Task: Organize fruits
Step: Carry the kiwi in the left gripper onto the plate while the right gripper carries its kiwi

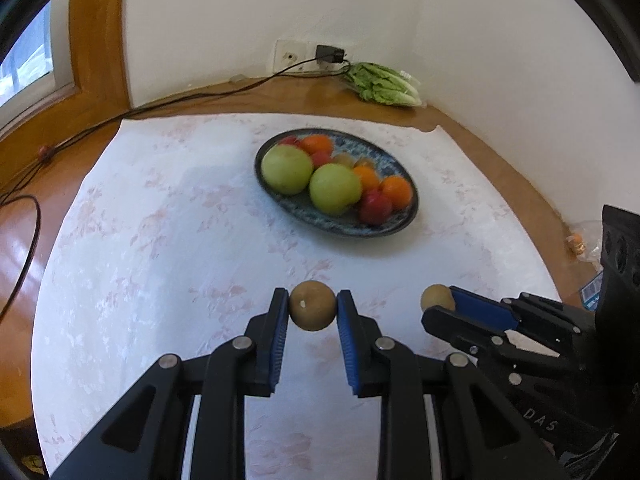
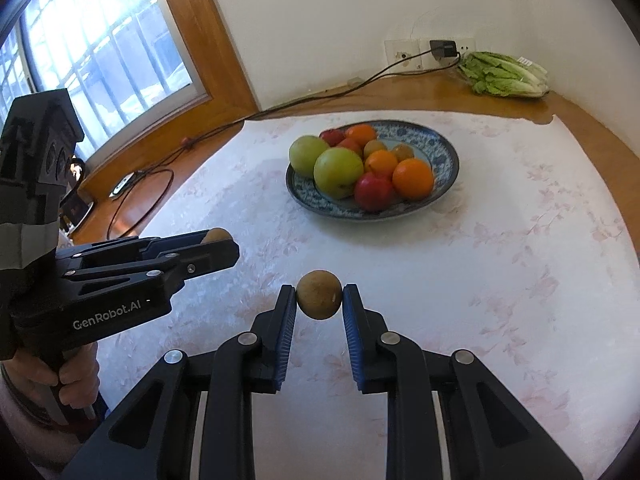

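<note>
Left wrist view: the left gripper (image 1: 312,307) pinches a small brown fruit (image 1: 312,305) above the white cloth (image 1: 160,220), short of the blue patterned plate (image 1: 394,226) heaped with 2 green apples (image 1: 286,169), oranges and red fruit. Right wrist view: the right gripper (image 2: 319,300) clamps a second brown fruit (image 2: 319,294) over the cloth, also short of the plate.

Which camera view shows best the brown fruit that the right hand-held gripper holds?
The right wrist view: the brown fruit sits centered between the right hand-held gripper pads. The left wrist view shows it smaller, at the side, partly hidden by a finger.
</note>
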### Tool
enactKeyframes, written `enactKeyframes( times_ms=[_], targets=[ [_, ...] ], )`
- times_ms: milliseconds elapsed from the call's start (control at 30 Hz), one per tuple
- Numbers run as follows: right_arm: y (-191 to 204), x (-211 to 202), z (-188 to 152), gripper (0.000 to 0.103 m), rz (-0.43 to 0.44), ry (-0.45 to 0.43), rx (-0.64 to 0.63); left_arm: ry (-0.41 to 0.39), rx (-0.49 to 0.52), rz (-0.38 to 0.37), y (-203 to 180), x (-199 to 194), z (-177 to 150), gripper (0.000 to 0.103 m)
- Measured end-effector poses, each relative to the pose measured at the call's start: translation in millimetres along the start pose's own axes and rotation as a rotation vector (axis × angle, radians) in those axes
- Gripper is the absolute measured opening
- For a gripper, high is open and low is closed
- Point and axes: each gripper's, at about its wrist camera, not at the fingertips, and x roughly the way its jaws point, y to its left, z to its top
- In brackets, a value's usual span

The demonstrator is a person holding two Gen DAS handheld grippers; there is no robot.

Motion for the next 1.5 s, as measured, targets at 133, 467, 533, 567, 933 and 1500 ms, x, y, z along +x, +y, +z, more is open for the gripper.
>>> enactKeyframes(
  times_ms=[133, 467, 533, 567, 933, 1500],
  targets=[
    [-2, -6, 8, 0.025, -0.004, -0.014, -0.005, -0.005, 0.011, -0.011, -8, -1, 9, 0.025],
    [-15, -10, 27, 0.025, -0.036, -0.027, -0.011, 0.006, 0.054, -0.002, -20, 19, 40, 0.025],
    [-19, -9, 32, 0.025, -0.045, -0.025, -0.017, 0.013, 0.055, -0.001, -20, 26, 45, 0.025],
    [-21, -7, 35, 0.025, -0.047, -0.022, -0.019, 0.016, 0.055, -0.002, -20, 29, 47, 0.025],
    [-41, 22, 53, 0.025, -0.083, 0.018, -0.011, 0.043, 0.034, -0.001, -12, 63, 55, 0.025],
    [-45, 57, 61, 0.025, -0.123, 0.013, -0.044, 0.036, 0.029, -0.008, -8, 83, 63, 0.025]
  ],
)
